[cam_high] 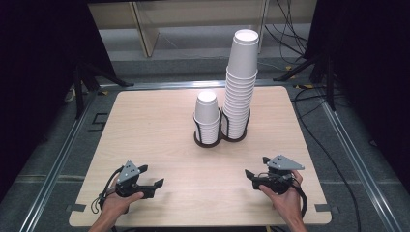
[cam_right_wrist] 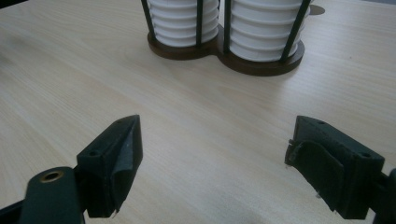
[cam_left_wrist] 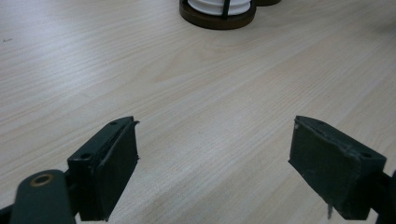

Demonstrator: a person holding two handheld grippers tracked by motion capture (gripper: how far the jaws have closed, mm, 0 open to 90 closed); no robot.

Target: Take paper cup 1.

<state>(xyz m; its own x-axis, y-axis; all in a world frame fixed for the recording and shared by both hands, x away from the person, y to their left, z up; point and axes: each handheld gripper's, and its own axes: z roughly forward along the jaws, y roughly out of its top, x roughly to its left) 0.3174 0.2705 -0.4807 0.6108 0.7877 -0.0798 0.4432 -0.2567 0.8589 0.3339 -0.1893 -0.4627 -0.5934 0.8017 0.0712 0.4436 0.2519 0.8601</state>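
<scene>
— See the white paper cups (cam_high: pixel 241 82)? Two stacks, bottoms up, mid-table, the right one far taller.

— Yes, each stack sits in a ring of that dark twin holder (cam_high: pixel 218 139).

— And the left gripper (cam_high: pixel 151 177) and right gripper (cam_high: pixel 256 167)?

— Both gape wide, holding nothing, near the table's (cam_high: pixel 159 125) front edge.

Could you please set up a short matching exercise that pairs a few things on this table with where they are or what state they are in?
Things:
1. tall cup stack
2. short cup stack
3. left gripper
4. right gripper

Descriptions:
A. near the table's front edge on the left, jaws apart and empty
B. in the left ring of the dark holder
C. in the right ring of the holder, rising well above its neighbour
D. near the front edge on the right, jaws apart and empty

Pairs: 1-C, 2-B, 3-A, 4-D
</scene>
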